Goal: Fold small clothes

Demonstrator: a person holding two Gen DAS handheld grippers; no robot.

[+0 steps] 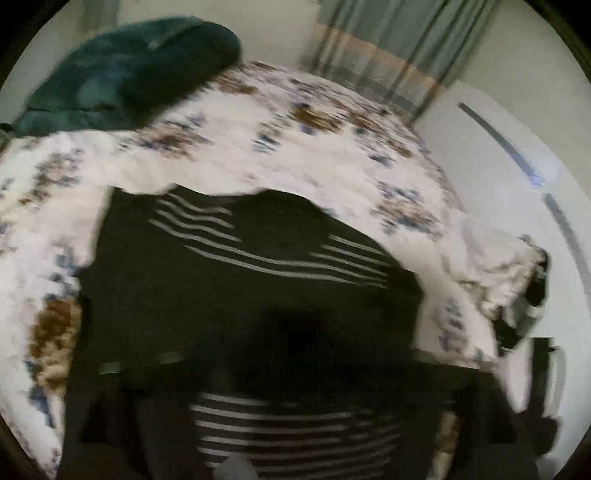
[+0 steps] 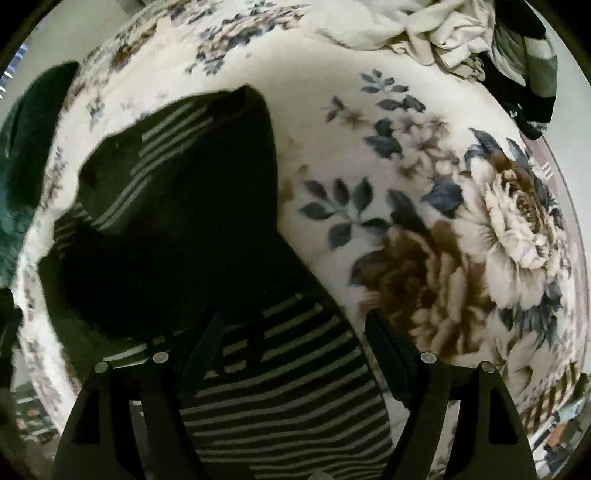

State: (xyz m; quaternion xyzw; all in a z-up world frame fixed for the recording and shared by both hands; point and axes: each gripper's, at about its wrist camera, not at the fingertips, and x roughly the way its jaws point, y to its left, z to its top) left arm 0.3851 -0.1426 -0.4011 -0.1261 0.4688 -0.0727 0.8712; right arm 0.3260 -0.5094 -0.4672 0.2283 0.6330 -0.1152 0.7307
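Striped black garment (image 2: 177,229) lies lower left on the floral bed (image 2: 424,206); both tongs (image 2: 295,354) gape, gripping nothing.

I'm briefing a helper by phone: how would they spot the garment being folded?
Find the bed's floral blanket. The black garment with thin grey stripes lies flat on its middle. The pale crumpled clothes are heaped at the blanket's edge, and the dark green cushion is plain.

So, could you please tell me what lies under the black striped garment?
The black striped garment lies on the floral bedspread, which shows all around it. Whatever is directly beneath the garment is covered.
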